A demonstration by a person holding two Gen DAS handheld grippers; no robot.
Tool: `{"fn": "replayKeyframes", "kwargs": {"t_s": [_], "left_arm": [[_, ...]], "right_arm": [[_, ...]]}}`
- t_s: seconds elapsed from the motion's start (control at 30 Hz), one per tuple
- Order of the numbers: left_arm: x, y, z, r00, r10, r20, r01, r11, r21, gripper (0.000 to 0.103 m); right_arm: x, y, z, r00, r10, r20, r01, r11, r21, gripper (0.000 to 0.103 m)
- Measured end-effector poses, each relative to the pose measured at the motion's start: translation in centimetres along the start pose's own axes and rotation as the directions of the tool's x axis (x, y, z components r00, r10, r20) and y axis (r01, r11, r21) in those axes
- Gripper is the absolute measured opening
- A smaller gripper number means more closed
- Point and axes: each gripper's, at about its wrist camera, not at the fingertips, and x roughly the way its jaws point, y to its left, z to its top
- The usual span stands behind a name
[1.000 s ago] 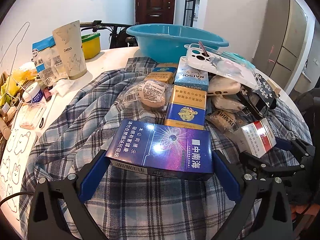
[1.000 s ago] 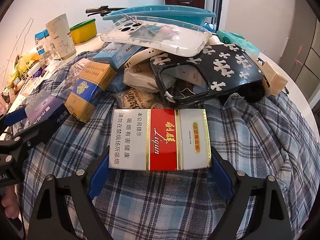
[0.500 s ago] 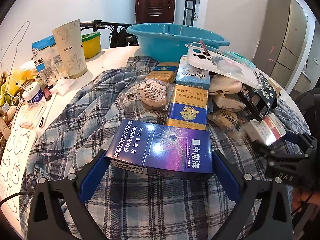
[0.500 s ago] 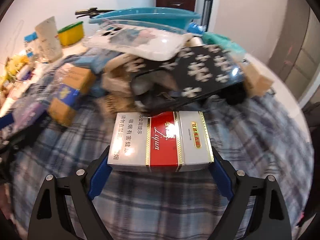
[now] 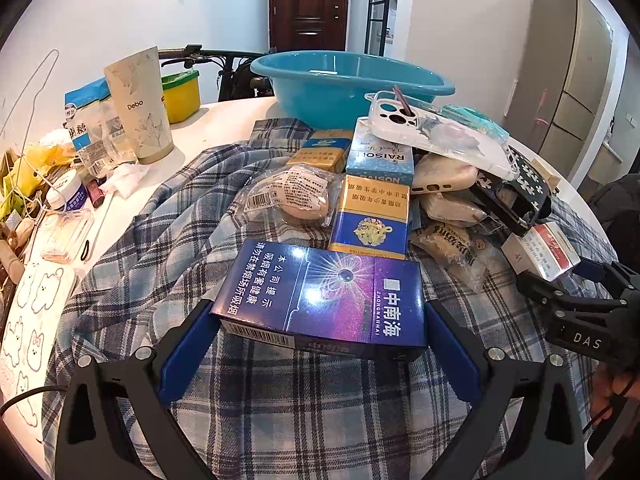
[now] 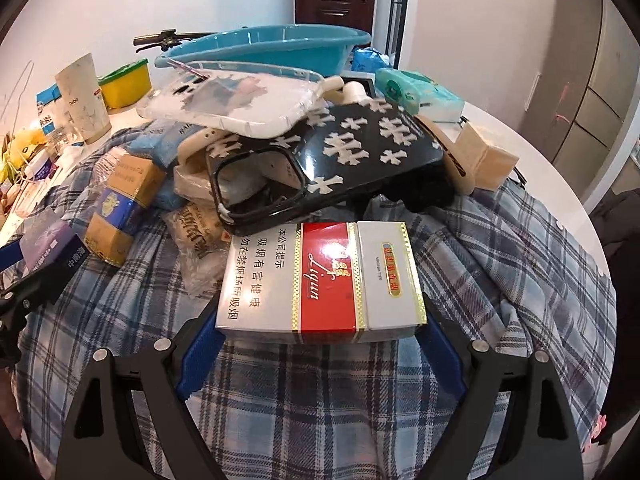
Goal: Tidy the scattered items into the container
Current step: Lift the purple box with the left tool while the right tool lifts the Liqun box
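left wrist view
left gripper (image 5: 320, 316): fingers (image 5: 188, 344) pinch the ends of the purple cigarette carton (image 5: 324, 300), which sits level between them above the plaid shirt (image 5: 168, 232).
container: the teal basin (image 5: 344, 88) stands at the far side of the bench (image 5: 224, 120), past the pile.
pile: a gold-and-blue carton (image 5: 370, 216) lies just beyond the purple one, a light blue raison pack (image 5: 380, 156) behind it, a wrapped bun (image 5: 288, 196) to their left.
phone cases: a clear phone case (image 5: 436, 132) tops the heap; a black cross-print case (image 5: 516, 192) leans at its right.
right gripper (image 5: 560, 276): seen at the right edge, clamped on the red-and-white carton (image 5: 540, 252).
left clutter: a paper cup (image 5: 140, 104) and a yellow tub (image 5: 182, 96) stand on the bare bench.

right wrist view
right gripper (image 6: 322, 324): fingers (image 6: 200, 344) pinch both ends of the red-and-white carton (image 6: 324, 280), its far edge tucked under the black cross-print case (image 6: 332, 160).
container: teal basin (image 6: 264, 48) behind the heap, well apart from the carton.
nearby: clear phone case (image 6: 232, 100) rests on the black one; a tissue pack (image 6: 416, 92) lies to the right.
left gripper: at the left edge, closed on the purple cigarette carton (image 6: 48, 244).
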Motion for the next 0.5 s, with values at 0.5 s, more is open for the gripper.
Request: {"fn": "replayKeyframes", "kwargs": {"t_s": [0.5], "left_arm": [[-1.1,-0.1,0.7,0.999,0.013,0.043,-0.013,1.000,0.011,0.101]], "right_arm": [[-1.6,0.4,0.8,0.998,0.034,0.049,-0.034,0.999,-0.007,0.087]]}}
